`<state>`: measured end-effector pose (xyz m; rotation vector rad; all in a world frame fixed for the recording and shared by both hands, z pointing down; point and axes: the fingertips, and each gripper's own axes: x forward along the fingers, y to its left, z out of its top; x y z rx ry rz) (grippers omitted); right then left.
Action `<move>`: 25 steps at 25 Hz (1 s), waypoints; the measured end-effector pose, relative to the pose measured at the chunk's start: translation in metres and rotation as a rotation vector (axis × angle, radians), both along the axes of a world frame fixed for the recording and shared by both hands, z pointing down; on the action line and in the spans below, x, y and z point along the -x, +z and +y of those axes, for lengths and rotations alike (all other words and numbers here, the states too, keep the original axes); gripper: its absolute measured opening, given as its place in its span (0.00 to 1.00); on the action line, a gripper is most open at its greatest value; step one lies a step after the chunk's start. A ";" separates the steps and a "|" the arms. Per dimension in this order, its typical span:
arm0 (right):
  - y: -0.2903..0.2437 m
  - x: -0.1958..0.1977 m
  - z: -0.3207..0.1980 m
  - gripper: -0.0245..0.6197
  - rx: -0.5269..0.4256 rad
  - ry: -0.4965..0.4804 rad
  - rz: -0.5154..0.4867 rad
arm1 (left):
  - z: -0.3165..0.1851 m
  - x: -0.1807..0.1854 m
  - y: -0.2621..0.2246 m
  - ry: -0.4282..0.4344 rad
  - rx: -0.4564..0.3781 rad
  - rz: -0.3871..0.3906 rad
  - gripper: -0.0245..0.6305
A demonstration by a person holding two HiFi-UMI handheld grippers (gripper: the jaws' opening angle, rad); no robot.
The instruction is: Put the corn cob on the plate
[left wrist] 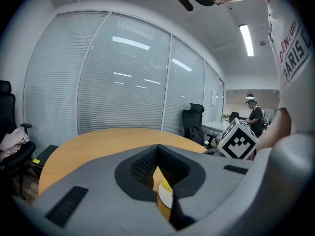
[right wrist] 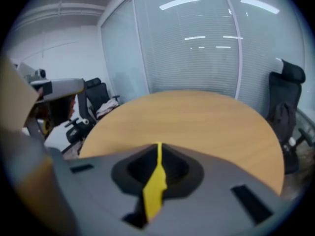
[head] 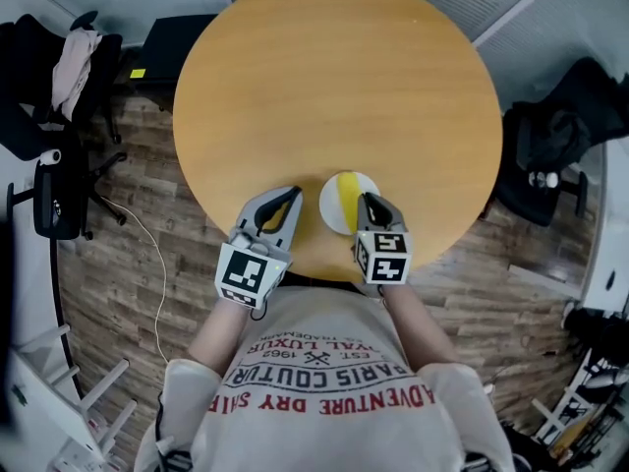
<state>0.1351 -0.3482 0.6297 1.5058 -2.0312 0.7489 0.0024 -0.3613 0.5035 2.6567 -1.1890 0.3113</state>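
Observation:
A yellow corn cob (head: 346, 197) lies across a small white plate (head: 329, 206) near the front edge of the round wooden table (head: 334, 87). My right gripper (head: 366, 199) hovers at the plate's right rim, jaws shut with nothing in them. In the right gripper view the corn cob (right wrist: 155, 183) shows as a yellow strip through the slit behind the shut right gripper (right wrist: 158, 144). My left gripper (head: 294, 193) rests left of the plate, tips together and empty. The left gripper view shows the plate (left wrist: 164, 196) and the corn cob (left wrist: 166, 185) under the left gripper (left wrist: 157, 146).
The plate sits close to the table's near edge, by the person's body. Black office chairs (head: 54, 195) stand on the wood floor at left, and a dark chair with bags (head: 550, 146) at right. Another person (left wrist: 255, 113) stands far off behind glass partitions.

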 end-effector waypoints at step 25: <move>-0.232 -0.043 -0.004 0.08 -0.672 0.048 -0.102 | -0.006 -0.041 -0.121 0.056 -0.227 0.111 0.09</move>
